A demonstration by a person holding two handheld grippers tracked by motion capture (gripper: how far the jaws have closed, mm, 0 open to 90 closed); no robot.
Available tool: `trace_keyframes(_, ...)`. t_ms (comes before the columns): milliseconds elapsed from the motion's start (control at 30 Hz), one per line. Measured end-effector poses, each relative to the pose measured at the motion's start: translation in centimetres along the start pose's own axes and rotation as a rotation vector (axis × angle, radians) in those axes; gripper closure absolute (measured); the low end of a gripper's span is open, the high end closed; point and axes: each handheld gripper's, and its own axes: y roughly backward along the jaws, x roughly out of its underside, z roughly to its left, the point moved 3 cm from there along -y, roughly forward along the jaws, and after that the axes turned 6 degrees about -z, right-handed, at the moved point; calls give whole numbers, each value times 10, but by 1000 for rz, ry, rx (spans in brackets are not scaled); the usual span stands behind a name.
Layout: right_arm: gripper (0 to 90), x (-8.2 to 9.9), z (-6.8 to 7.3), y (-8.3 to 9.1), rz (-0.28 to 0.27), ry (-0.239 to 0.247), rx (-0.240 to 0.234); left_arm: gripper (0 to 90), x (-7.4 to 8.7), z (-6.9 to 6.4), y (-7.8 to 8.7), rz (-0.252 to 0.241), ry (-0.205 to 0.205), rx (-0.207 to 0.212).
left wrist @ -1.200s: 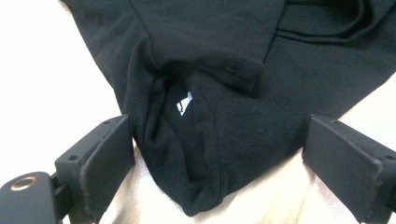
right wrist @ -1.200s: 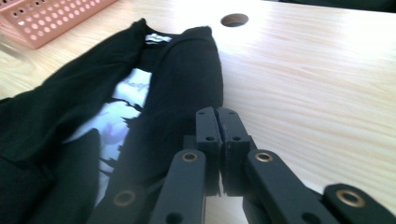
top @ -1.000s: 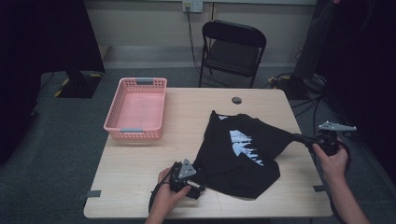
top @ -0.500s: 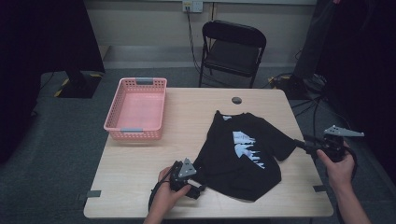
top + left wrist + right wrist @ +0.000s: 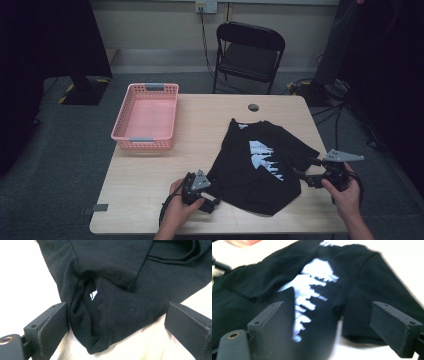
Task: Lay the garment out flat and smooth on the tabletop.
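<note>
Shirt (image 5: 260,165) flatter than before | left gripper (image 5: 212,200) wide | right gripper (image 5: 302,175) released, wide

Your table (image 5: 150,180) was a light wooden top. On it lay a black T-shirt (image 5: 260,175) with a pale print, spread over the right half, a pink basket (image 5: 146,118) at the far left edge, and a small dark round disc (image 5: 253,107) near the far edge.

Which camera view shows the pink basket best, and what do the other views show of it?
The high view: the whole pink basket sits on the table's far left corner. The right gripper view catches a blurred pink sliver at its top edge. The left gripper view looks at the black T-shirt.
</note>
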Motion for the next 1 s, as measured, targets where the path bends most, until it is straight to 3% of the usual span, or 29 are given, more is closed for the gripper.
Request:
trace_keyframes(433, 126, 32, 17, -9, 95, 53, -5, 51, 0, 0, 0, 0, 0, -2)
trace_keyframes(667, 126, 48, 20, -13, 137, 64, 0, 51, 0, 0, 0, 0, 0, -2)
trace_keyframes(1000, 111, 55, 22, -15, 149, 100, 2, 49, 0, -1, 0, 0, 2, -5)
